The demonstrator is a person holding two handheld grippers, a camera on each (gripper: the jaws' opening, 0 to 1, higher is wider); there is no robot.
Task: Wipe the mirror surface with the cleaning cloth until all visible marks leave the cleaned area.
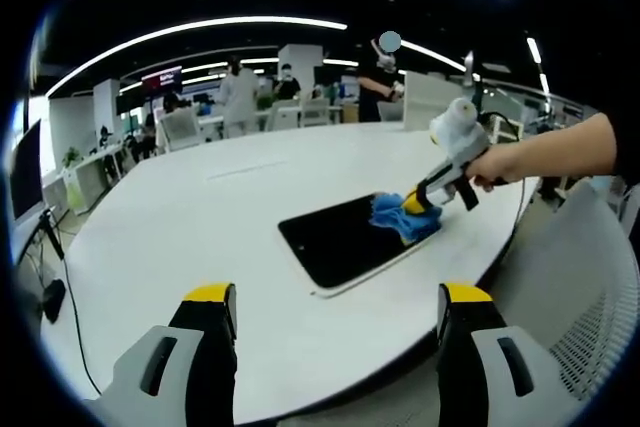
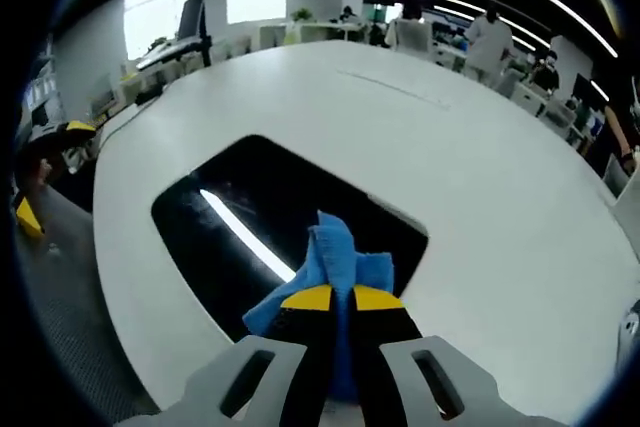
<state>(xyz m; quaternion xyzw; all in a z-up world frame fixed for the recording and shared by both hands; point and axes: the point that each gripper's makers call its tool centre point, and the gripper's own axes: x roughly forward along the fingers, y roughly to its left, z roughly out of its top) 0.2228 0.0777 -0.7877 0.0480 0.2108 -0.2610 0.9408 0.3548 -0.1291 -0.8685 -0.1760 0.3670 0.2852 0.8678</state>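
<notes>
Right now your right gripper [image 2: 334,299] has its fingers pinching the blue cleaning cloth [image 2: 335,265], yellow tips pressed tight on a fold of it so the loose part spreads onto the glass. That grip makes sense: the cloth bunches ahead of the tips and takes the contact, not the hard fingers. The mirror [image 2: 240,222] lies flat on the white counter [image 2: 480,187], dark, with a bright ceiling strip reflected across it; you're working its right end, as the left gripper view shows, where the cloth [image 1: 403,217] sits on that end of the mirror [image 1: 345,240] under the right gripper [image 1: 422,200].

Your left gripper [image 1: 335,322] hangs back off the near edge of the counter, fingers spread wide and holding nothing, which keeps the whole mirror and cloth in sight.

Nothing sits on the counter near the mirror, so your strokes look unobstructed. Marks on the glass are too faint to judge from here. Chairs [image 1: 180,127] and people [image 1: 238,92] stand well beyond the far side, and a mesh chair [image 1: 590,287] sits near on the right.
</notes>
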